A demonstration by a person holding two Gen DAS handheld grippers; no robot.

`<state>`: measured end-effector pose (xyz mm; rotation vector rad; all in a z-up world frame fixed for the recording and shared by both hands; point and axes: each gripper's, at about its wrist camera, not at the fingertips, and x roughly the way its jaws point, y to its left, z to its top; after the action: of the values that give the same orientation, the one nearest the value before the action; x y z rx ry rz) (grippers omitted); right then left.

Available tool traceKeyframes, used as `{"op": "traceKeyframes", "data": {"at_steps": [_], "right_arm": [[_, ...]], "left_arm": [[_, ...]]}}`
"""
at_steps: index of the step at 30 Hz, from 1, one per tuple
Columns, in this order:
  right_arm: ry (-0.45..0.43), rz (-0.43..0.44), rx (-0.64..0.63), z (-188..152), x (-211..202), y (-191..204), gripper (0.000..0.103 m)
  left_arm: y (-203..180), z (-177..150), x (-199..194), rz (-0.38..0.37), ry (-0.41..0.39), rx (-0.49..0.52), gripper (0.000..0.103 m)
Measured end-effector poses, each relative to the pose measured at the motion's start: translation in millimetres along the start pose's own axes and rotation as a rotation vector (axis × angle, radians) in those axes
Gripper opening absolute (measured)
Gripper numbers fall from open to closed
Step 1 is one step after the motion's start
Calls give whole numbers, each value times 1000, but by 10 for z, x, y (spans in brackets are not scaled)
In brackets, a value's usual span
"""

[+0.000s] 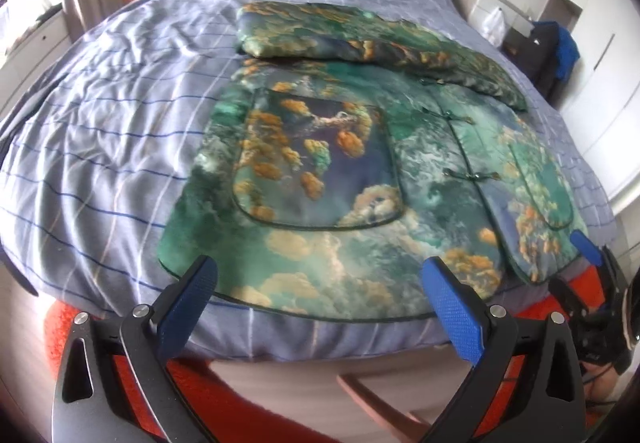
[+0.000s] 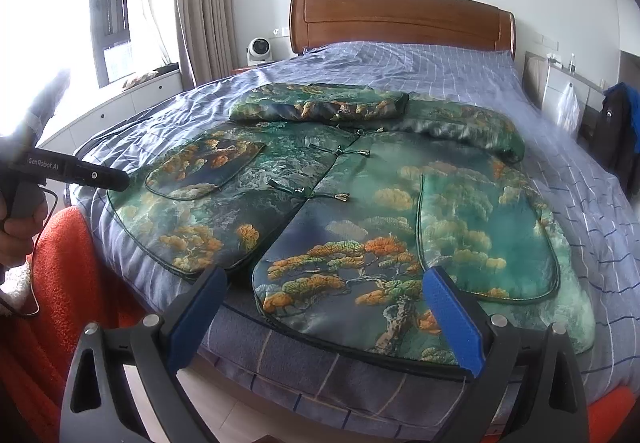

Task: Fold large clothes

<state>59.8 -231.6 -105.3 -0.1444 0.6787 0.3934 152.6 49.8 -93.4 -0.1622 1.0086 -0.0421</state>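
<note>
A padded jacket (image 1: 340, 171) printed with green landscape and orange trees lies front up on the bed, hem toward me, knot buttons closed down its middle. One sleeve (image 1: 304, 31) is folded across the collar end. My left gripper (image 1: 320, 275) hovers open over the hem's left half, holding nothing. In the right wrist view the jacket (image 2: 360, 211) fills the near bed, and my right gripper (image 2: 326, 283) stands open above the hem's right half, empty. The left gripper (image 2: 116, 179) shows at the left edge, held by a hand. The right gripper's blue pad (image 1: 586, 247) shows past the jacket's right corner.
The bed has a blue checked sheet (image 2: 440, 67) and a wooden headboard (image 2: 400, 19). A white fan (image 2: 258, 49) stands on the nightstand by the curtain. A dark bag with blue cloth (image 2: 616, 131) sits at the right wall. An orange-red sleeve (image 2: 64, 275) is near the bed's front edge.
</note>
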Motion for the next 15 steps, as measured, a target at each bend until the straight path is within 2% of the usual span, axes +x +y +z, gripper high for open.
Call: {"op": "traceKeyframes", "data": {"at_steps": [6, 15], "right_arm": [[2, -1, -4, 1, 15, 12, 98], [7, 7, 5, 5, 23, -16, 98]], "left_arm": [[114, 40, 15, 20, -7, -50, 102], [213, 36, 75, 67, 14, -62, 102]]}}
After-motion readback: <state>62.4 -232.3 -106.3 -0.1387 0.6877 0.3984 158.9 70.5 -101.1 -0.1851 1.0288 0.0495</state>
